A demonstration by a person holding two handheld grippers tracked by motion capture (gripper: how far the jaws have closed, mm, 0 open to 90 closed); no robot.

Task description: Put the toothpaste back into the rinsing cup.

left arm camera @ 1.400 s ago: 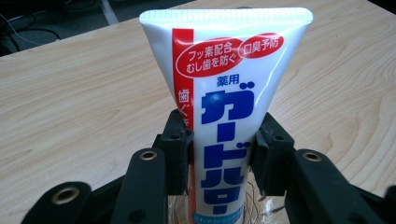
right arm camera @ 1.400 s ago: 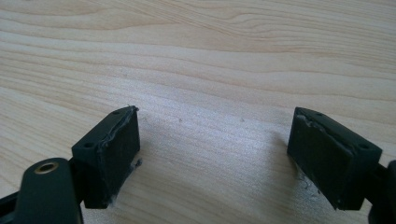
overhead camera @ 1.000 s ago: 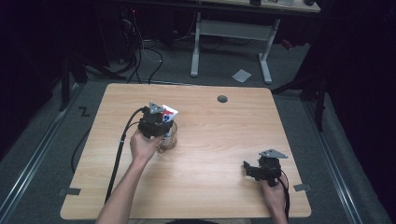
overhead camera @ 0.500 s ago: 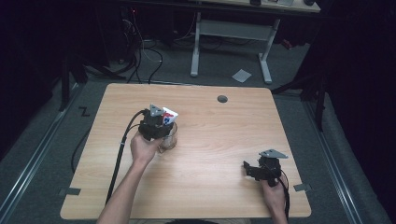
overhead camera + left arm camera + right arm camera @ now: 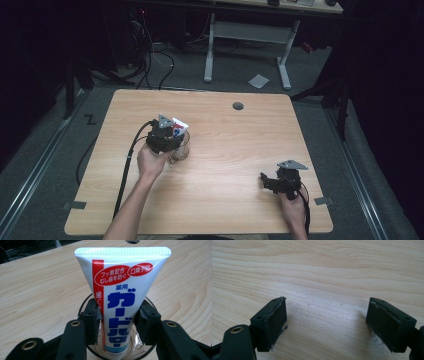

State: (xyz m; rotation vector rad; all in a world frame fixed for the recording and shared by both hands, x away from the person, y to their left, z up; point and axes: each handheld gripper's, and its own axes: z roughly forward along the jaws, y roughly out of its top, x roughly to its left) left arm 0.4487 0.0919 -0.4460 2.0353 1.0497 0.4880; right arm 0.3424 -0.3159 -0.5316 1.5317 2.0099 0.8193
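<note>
Left tool point(image 5: 117, 317) pinching a white toothpaste tube point(image 5: 120, 290) by both sides, jaws pressed against it. Tube stands upright, lower end inside a clear glass point(image 5: 120, 352) directly under the tool, crimped end above the jaws. Right tool point(image 5: 327, 325) well apart from it, jaws spread, low over bare counter point(image 5: 324, 270).

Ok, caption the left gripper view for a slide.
Left tongs clamp a toothpaste tube standing cap-down in a clear glass on the wooden table.
</note>
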